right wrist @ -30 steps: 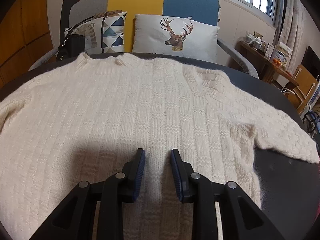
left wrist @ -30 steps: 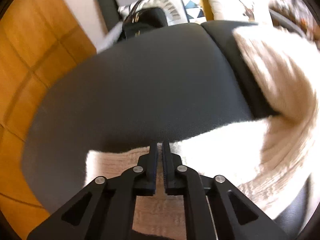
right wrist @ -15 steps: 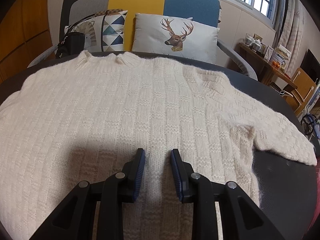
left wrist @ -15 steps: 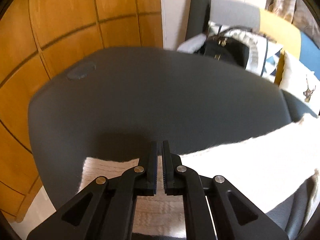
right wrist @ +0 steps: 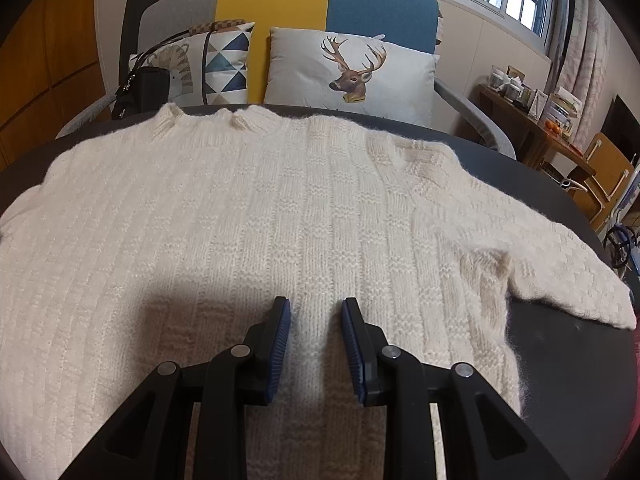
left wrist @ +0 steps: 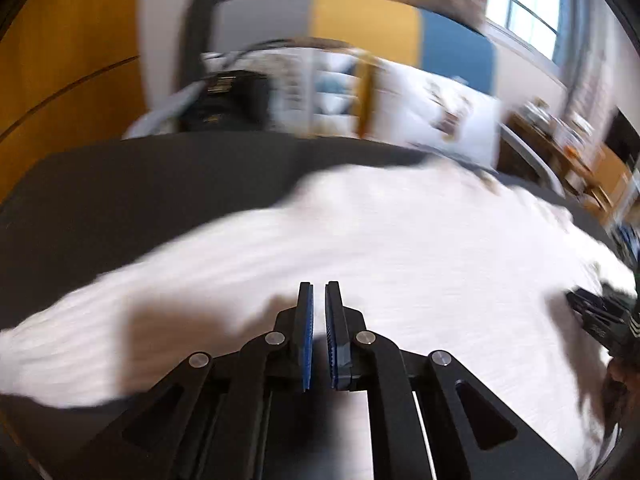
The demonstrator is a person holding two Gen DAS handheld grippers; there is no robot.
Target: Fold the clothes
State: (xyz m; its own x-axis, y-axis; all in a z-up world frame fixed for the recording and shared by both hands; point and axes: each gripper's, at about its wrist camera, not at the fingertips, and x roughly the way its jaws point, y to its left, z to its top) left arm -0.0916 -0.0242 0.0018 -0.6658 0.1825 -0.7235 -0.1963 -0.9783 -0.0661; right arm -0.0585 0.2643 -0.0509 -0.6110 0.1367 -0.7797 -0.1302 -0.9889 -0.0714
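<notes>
A cream knit sweater [right wrist: 256, 216] lies flat on a dark round table [right wrist: 568, 352], collar at the far edge, one sleeve [right wrist: 560, 264] stretched out to the right. My right gripper [right wrist: 316, 312] is open and empty, hovering low over the sweater's lower middle. In the blurred left wrist view the sweater [left wrist: 400, 248] fills the middle. My left gripper [left wrist: 318, 296] has its jaws nearly together above the sweater's left part, and I see no cloth between them. The right gripper [left wrist: 592, 320] shows at the right edge there.
A sofa [right wrist: 328, 0] with a deer cushion [right wrist: 352, 68] and a triangle-pattern cushion [right wrist: 224, 60] stands behind the table. A black bag [right wrist: 144, 88] sits on its left end. A wooden wall [left wrist: 60, 60] is at the left, a cluttered side table [right wrist: 536, 108] at the right.
My left gripper has swung from the bare left part of the table round to the right, over the sweater, with the sleeve end no longer at its jaws. The right gripper has barely moved.
</notes>
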